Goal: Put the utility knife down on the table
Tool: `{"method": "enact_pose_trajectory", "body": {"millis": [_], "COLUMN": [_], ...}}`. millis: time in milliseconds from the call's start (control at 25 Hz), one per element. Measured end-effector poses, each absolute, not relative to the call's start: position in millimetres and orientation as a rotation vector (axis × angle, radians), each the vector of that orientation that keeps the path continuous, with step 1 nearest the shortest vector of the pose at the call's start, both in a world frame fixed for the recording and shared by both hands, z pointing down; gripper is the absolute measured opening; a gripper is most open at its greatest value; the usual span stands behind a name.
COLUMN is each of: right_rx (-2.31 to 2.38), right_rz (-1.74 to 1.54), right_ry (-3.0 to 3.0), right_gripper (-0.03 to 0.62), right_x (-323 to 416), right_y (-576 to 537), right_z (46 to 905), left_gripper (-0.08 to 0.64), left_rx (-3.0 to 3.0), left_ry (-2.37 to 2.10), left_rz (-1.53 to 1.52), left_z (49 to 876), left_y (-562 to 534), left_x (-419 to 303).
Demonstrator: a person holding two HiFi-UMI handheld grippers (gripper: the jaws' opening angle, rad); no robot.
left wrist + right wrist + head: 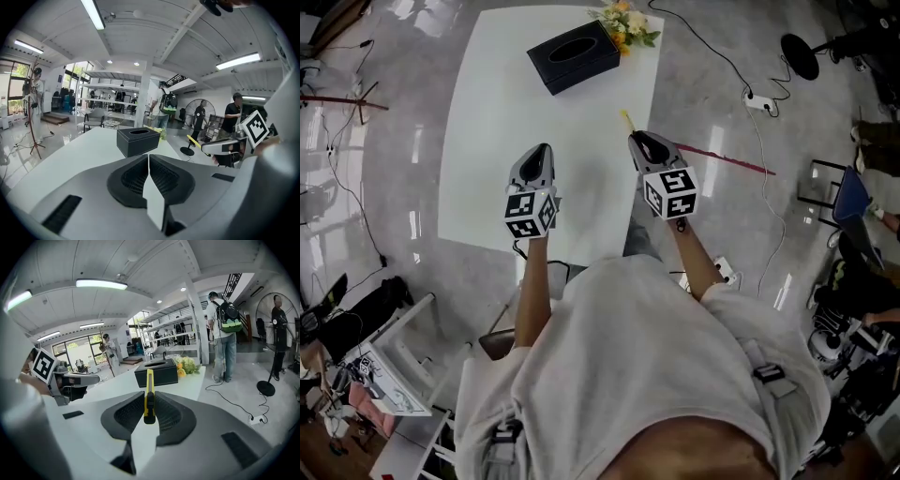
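Our right gripper had its jaws closed partway on the rear end of the yellow utility knife. The knife's long axis ran straight along the gripper's own line, its tip reaching forward toward the black box. We judged that it hung over the white table near the right edge, not yet touching it. Our left gripper, jaws together and empty, hung alongside.

A glossy grey stone floor spreads around. Long white fluorescent tube lamps line the white ceiling. Tall glazed windows glow beyond.
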State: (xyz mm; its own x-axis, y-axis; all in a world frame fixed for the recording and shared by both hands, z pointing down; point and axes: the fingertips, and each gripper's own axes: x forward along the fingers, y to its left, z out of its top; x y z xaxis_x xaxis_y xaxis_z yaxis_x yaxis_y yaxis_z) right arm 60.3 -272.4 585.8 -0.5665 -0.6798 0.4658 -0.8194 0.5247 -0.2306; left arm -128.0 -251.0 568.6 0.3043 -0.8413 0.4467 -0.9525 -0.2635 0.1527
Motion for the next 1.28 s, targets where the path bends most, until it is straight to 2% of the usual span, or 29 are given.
{"method": "enact_pose_trajectory", "body": {"millis": [640, 1280], "right_rx": [1.244, 0.98], "right_rz": [0.676, 0.375], "right_ry": [-2.299, -2.275], "right_gripper": [0.083, 0.083], "right_x": [51, 23], "right_y": [-229, -264], "right_z": [630, 636], "left_gripper": [0.026, 0.026], "left_rx": [2.182, 2.12], "left_ry": [-1.441, -1.482], "left_rz": [0.416, 0.412], "left_z": [606, 610], "left_y": [-235, -224], "left_x": [-130, -140]}}
